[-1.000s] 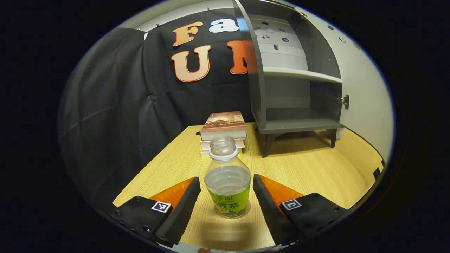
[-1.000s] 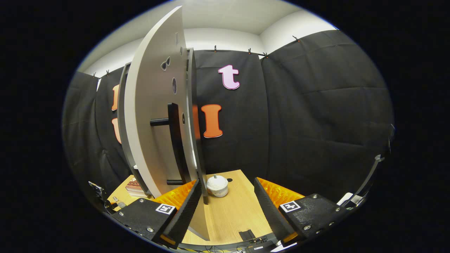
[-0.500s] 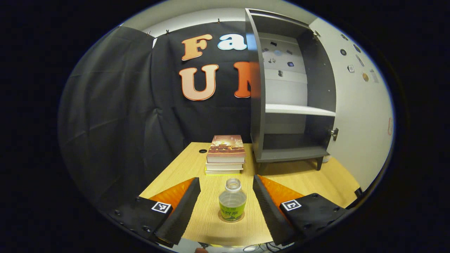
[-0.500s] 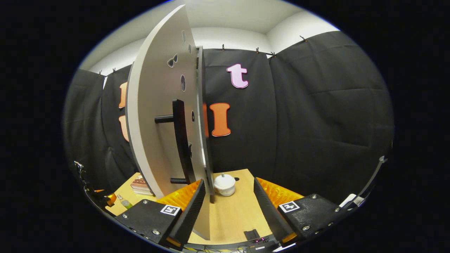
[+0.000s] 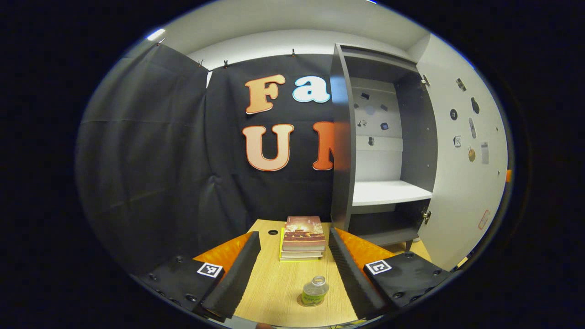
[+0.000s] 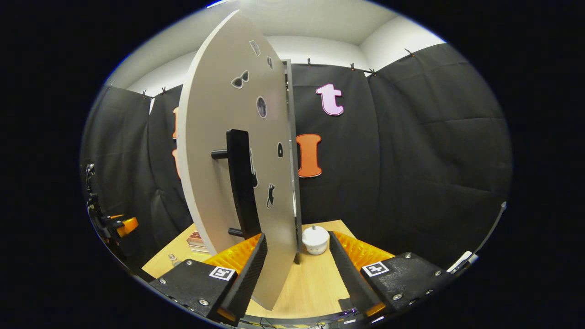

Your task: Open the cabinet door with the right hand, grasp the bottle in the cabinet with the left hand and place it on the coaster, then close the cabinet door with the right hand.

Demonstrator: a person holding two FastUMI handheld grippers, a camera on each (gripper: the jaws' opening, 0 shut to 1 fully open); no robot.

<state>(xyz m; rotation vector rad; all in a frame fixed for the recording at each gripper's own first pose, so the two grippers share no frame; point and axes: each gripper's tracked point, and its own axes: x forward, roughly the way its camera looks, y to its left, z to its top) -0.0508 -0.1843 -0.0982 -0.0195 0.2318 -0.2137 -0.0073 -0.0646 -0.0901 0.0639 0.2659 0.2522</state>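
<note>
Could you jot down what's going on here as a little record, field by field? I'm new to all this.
bottle: upright on the coaster, out of the cabinet, no cap on
left gripper: open, holds nothing, bottle stands free between its fingers
right gripper: open, door's edge between its fingers, not clamped
cabinet door: open, dark bar handle facing the camera
cabinet: shelves bare
books: stacked on the table beside the cabinet
white pot: on the table behind the door
step left: closing the door

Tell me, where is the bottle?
In the left gripper view, the bottle stands on the coaster, on the table in front of the books.
</note>
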